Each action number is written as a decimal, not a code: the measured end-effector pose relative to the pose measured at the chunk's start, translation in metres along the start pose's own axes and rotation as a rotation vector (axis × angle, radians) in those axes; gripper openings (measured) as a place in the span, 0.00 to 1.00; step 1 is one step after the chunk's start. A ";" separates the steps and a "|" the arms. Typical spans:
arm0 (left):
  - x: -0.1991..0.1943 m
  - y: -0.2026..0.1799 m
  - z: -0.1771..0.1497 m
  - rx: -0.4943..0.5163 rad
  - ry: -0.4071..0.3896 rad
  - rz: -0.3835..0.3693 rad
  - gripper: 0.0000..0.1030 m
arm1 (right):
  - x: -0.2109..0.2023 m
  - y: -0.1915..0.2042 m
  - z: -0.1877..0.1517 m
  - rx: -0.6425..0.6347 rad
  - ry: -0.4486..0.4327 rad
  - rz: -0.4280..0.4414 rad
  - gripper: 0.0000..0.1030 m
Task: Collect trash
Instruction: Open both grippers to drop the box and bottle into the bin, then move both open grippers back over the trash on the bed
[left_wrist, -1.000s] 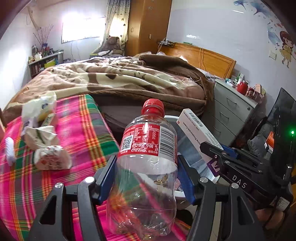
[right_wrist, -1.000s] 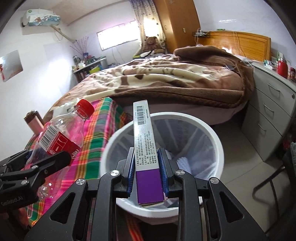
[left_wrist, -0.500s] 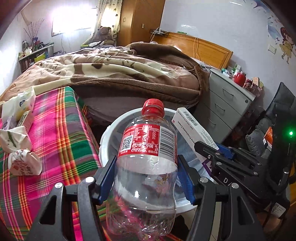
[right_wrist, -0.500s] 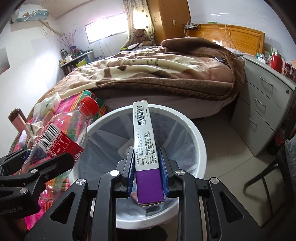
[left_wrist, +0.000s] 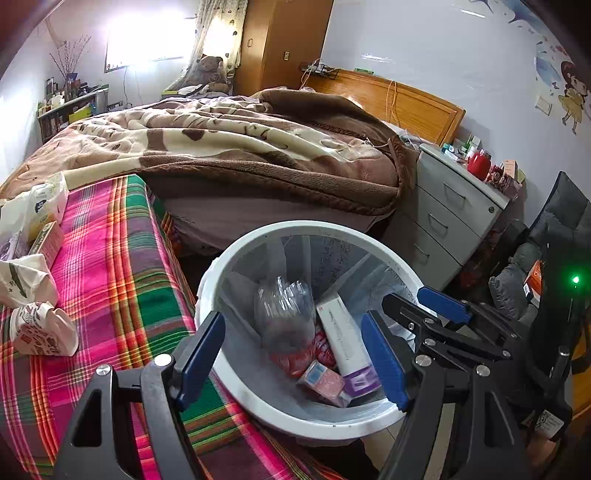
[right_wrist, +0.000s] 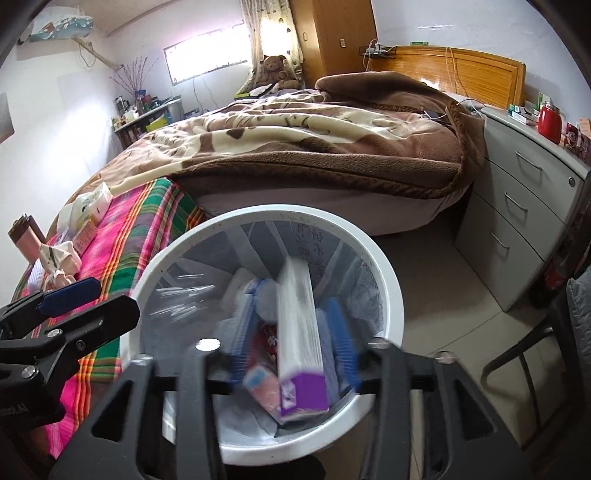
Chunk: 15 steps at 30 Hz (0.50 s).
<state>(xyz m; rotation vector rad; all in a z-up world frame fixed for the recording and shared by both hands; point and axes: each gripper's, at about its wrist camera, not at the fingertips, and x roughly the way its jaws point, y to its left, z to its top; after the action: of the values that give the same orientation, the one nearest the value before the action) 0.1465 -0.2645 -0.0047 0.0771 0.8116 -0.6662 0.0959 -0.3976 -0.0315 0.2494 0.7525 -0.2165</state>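
Both grippers are hovering over the round white plastic bin (left_wrist: 236, 384), left gripper (left_wrist: 295, 360) at 7 o'clock, right gripper (right_wrist: 293, 343) at 5 o'clock, jaws spread, gripping nothing. Inside are lying the crinkled clear bottle (left_wrist: 284, 317), the white-and-purple carton (left_wrist: 345, 343), and a small pink box (left_wrist: 321, 382).

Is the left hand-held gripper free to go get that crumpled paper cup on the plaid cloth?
Probably yes: the left hand-held gripper is open and empty over the trash bin, and the crumpled paper cup lies uncovered on the plaid cloth.
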 end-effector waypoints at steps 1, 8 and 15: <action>-0.002 0.001 0.000 -0.002 -0.002 0.001 0.76 | -0.002 0.000 0.000 0.003 -0.001 0.003 0.49; -0.016 0.009 -0.002 -0.004 -0.022 0.019 0.76 | -0.011 0.009 0.002 0.003 -0.029 0.017 0.49; -0.039 0.030 -0.008 -0.018 -0.056 0.064 0.76 | -0.017 0.028 0.004 -0.013 -0.060 0.052 0.49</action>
<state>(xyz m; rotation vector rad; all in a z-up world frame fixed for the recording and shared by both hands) 0.1395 -0.2181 0.0116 0.0677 0.7580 -0.5979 0.0942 -0.3706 -0.0124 0.2486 0.6873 -0.1689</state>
